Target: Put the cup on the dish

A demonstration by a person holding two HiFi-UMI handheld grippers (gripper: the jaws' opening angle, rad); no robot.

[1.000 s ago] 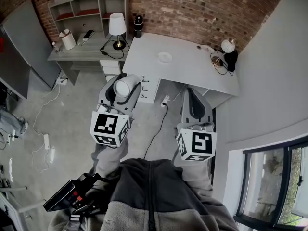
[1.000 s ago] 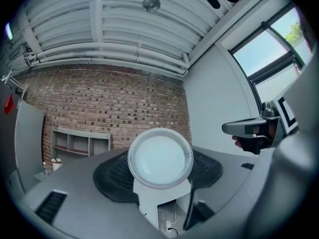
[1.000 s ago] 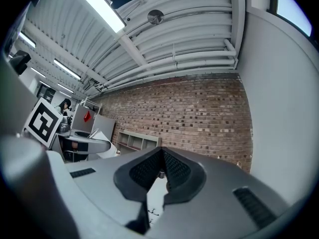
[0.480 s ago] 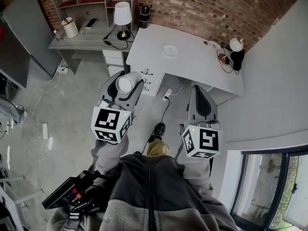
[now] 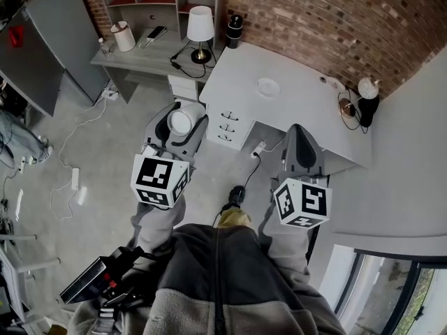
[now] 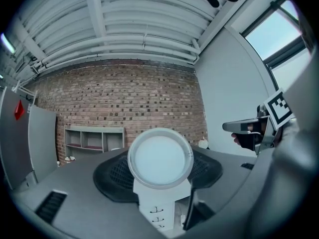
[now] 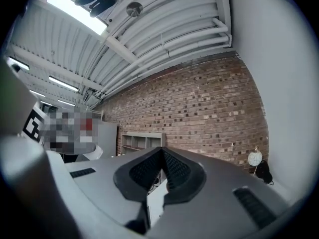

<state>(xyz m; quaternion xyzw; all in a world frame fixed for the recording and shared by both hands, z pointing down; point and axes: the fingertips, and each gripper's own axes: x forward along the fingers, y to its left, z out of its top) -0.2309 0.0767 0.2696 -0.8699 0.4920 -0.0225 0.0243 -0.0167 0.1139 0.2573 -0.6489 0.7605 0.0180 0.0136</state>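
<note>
we count one cup [image 5: 180,123] – white, lying on its side in the left gripper [image 5: 180,114], whose jaws are clamped on it from both sides. one dish [image 5: 267,87] sits on the white desk [image 5: 300,110], well apart from the cup, and only the head view shows it. there are two grippers, both held out ahead of the person's body over the floor, side by side and pointing towards the desk. the right gripper [image 5: 299,132] carries nothing – its own view shows the jaws pressed together at the tips. the left gripper view shows the cup's round end facing the camera, filling the gap between the jaws.
</note>
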